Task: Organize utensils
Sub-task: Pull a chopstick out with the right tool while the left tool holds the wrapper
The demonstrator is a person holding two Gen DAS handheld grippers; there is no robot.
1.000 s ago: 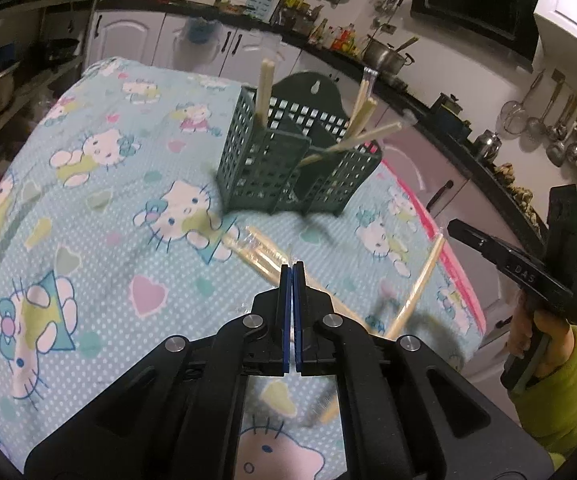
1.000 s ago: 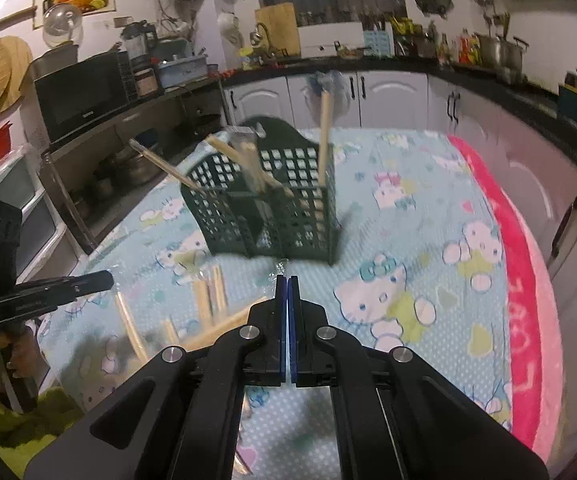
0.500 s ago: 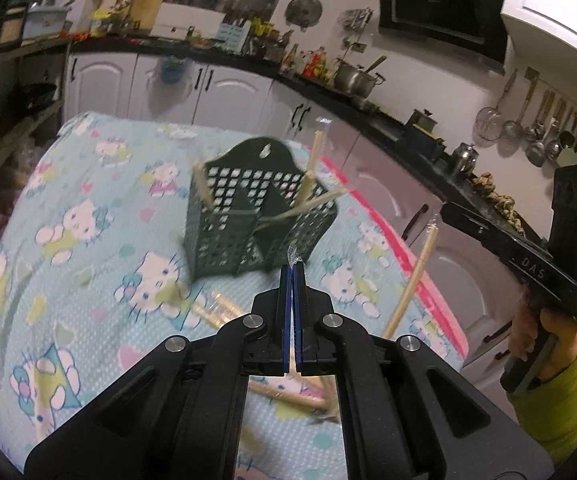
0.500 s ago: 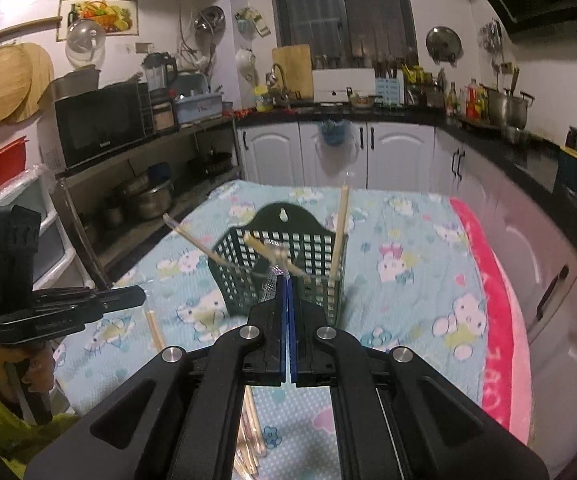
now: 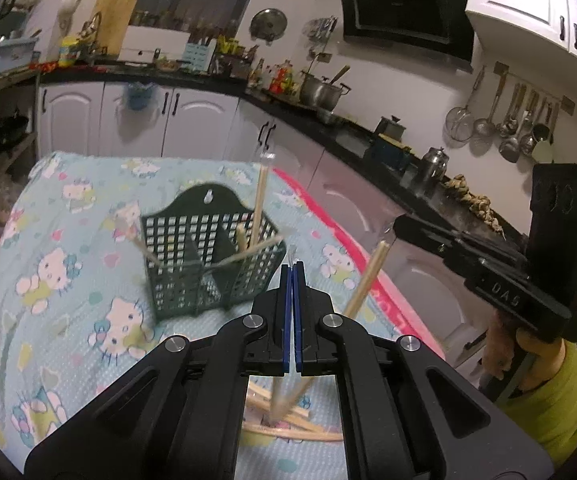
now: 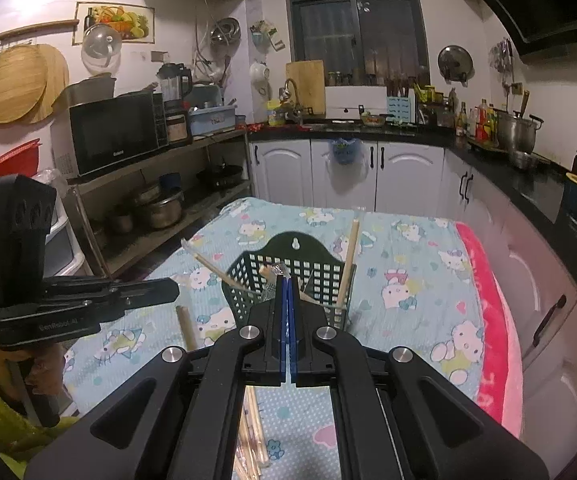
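Both grippers have risen since the earlier frames, so the green lattice basket [image 5: 208,280] now sits smaller and lower, in the middle of each view on the cartoon-cat cloth of the bench [image 5: 68,320]. Clenched tight, the left gripper [image 5: 291,266] fills the lower centre of its own view, with a wisp of clear wrapper poking from between its jaws. The right gripper [image 6: 287,280] is clenched the same way on a crinkled scrap of wrapper. Several chopsticks already lean in the basket, one nearly upright [image 5: 260,200]. More loose chopsticks [image 5: 288,428] lie on the cloth at the bottom of the frame. These sticks look light, stiff and thin. The sleeve is likely slippery, so gripping the wood itself near the upper end would be safer than pinching film. Only the left view shows the right gripper from outside, at the right edge, with a hanging chopstick [image 5: 364,280] slanting down from just under its tip, apparently held by the wrapper. Only the right view shows the left gripper, at left, with a second hanging chopstick [image 6: 186,328] below it. A yellow-green sleeve [image 5: 548,400] appears in both.
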